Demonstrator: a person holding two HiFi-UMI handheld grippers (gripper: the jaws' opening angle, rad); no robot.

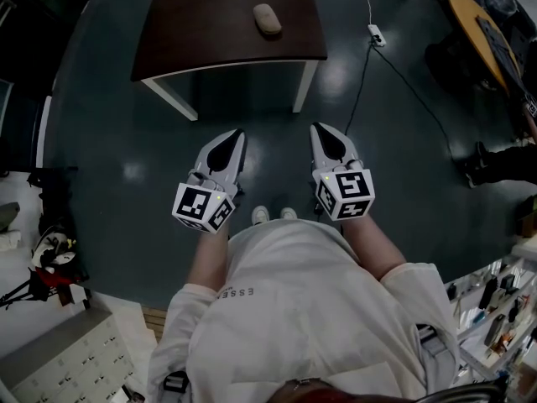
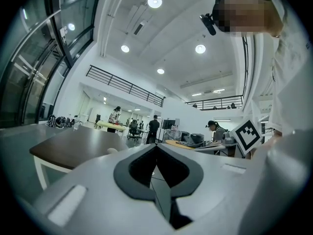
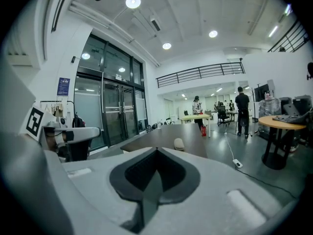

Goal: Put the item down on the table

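A small beige oval item lies on the dark brown table ahead of me; it also shows as a pale lump on the table in the right gripper view. My left gripper is held in front of my body, over the floor, short of the table's near edge, its jaws shut with nothing in them. My right gripper hangs beside it at the same height, also shut and empty. In the left gripper view the table stands ahead to the left and the tips meet.
A white power strip with a black cable lies on the floor right of the table. A round wooden table stands far right. Shelving with tools is at lower right, clutter at lower left. Several people stand far off by desks.
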